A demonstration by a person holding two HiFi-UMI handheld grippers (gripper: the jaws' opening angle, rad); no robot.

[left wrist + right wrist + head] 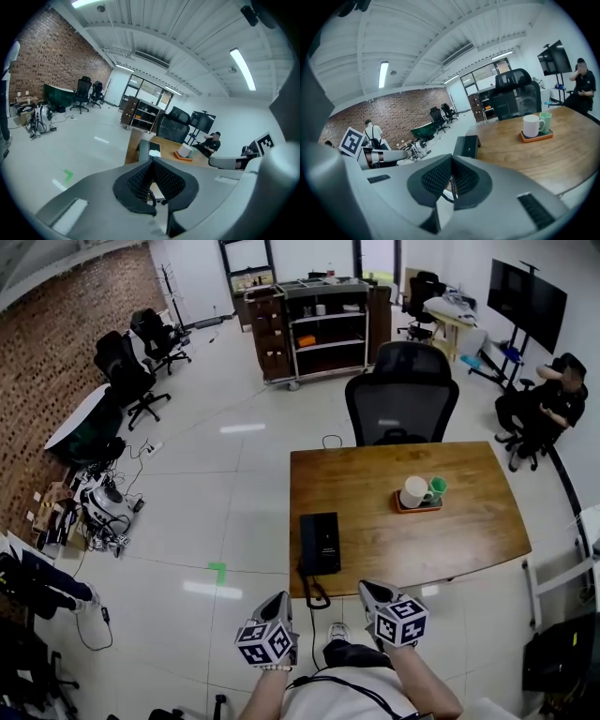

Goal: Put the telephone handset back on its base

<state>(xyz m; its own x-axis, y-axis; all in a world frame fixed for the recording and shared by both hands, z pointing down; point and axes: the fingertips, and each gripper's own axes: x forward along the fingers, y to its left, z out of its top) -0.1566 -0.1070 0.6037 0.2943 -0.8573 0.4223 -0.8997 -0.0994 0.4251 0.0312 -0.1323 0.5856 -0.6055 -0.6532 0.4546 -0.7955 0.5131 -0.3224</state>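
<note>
With the jaws of my left gripper (281, 599) and right gripper (369, 589) closed on nothing, I'd open one before reaching over the worktop (450, 521) to the telephone (320, 542).

Telephone base (328, 545): black desk set, lying flat near the near left corner of the wooden tabletop (450, 540). Handset (307, 542): black, lying lengthwise along the base's left side. Coiled cord (315, 592): black, hanging over the tabletop's near edge.
</note>
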